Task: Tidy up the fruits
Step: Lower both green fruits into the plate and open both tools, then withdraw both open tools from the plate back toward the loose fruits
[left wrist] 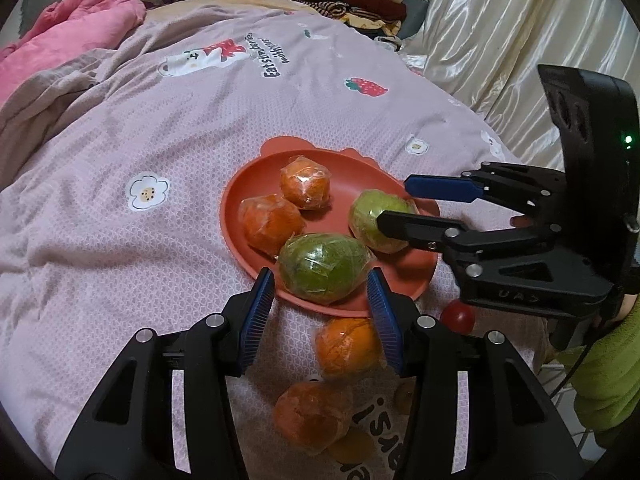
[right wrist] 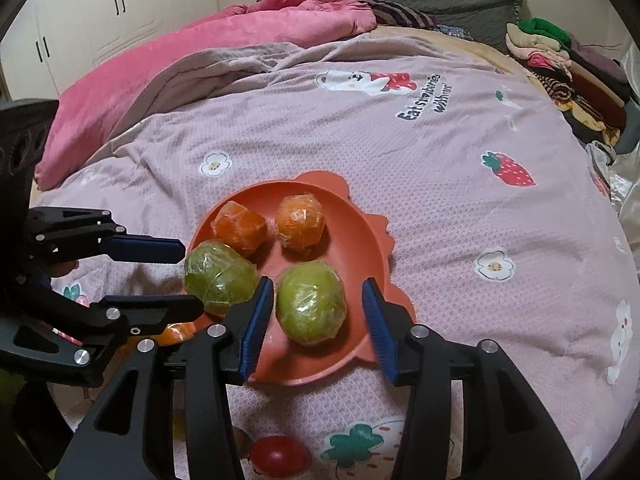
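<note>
Terracotta plate (left wrist: 348,196) flat on the quilt (left wrist: 120,240), already carrying four film-wrapped fruits: two oranges (left wrist: 305,185) at the back, two green fruits (left wrist: 324,268) in front, all resting on the dish, none lifted. Left gripper (left wrist: 320,280) spread, pads flanking the near end of the left green fruit without visibly pressing; looks poised just short of it rather than pinching. Right gripper (right wrist: 318,286) likewise spread, with gaps on both sides of the right green fruit, so nothing held there either. Probably one fruit per hand, set side by side to group like with like: greens together, oranges together. Still off the plate: two loose oranges (left wrist: 348,344) on the quilt under the left gripper, and a red fruit (right wrist: 280,456) close by, likely next in line. Hard to read: yellowish bits beneath the left gripper, half covered by its frame, kind unclear; lower loose orange partly masked; near rim of the plate cut by both sets of fingers; green sleeve (left wrist: 608,380) only at the border; contact between left pads and film not fully certain.
</note>
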Tool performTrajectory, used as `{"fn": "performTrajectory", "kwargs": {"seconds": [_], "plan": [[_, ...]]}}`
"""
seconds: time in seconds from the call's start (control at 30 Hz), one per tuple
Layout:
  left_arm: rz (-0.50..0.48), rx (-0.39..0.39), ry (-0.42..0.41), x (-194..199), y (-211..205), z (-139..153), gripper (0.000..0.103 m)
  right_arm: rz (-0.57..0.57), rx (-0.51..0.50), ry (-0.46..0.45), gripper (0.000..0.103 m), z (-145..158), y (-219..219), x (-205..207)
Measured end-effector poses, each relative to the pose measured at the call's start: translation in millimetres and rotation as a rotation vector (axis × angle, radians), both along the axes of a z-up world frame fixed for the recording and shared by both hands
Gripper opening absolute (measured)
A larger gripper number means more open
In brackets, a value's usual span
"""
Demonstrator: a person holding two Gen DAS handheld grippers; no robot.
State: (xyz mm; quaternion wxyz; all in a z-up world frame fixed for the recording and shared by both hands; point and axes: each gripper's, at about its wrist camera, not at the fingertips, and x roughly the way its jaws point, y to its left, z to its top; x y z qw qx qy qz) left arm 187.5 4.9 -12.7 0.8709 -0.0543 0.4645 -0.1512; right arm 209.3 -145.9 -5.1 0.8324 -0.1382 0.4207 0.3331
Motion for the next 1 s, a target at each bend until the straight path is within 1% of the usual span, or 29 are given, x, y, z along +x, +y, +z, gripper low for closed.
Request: {"fn": "performTrajectory", "kwargs": {"seconds": [0.07, 0.1, 0.43, 0.5, 0.6, 0.7, 0.73, 0.83, 1.0], "plan": [[-0.002, -0.001, -0.002, -1, 0, 1, 0.04, -0.007, 0.01, -0.003, 0.047, 4, -3, -1], [-0.001, -0.002, -0.004, -1, 0, 2, 0.04, -0.01, 0.014, -0.005, 0.05, 5, -4, -2], [0.005, 0.017, -0.012, -3, 0, 7, 0.04, -0.036, 0.037, -0.024, 0.057, 17, -14, -5], [0.008, 0.019, -0.014, -3, 0, 8, 0.04, -0.041, 0.04, -0.027, 0.061, 18, -16, -6], [0.008, 0.024, -0.017, -4, 0, 10, 0.04, -0.05, 0.05, -0.027, 0.064, 20, -18, -6], [0.014, 0.03, -0.021, -4, 1, 12, 0.044, -0.058, 0.058, -0.028, 0.068, 21, -20, -7], [0.019, 0.035, -0.022, -5, 1, 13, 0.048, -0.059, 0.06, -0.027, 0.069, 21, -20, -7], [0.025, 0.042, -0.027, -6, 3, 15, 0.049, -0.067, 0.07, -0.031, 0.072, 23, -23, -10], [0.043, 0.046, -0.037, -8, 7, 20, 0.055, -0.082, 0.076, -0.038, 0.076, 27, -27, -12]]}}
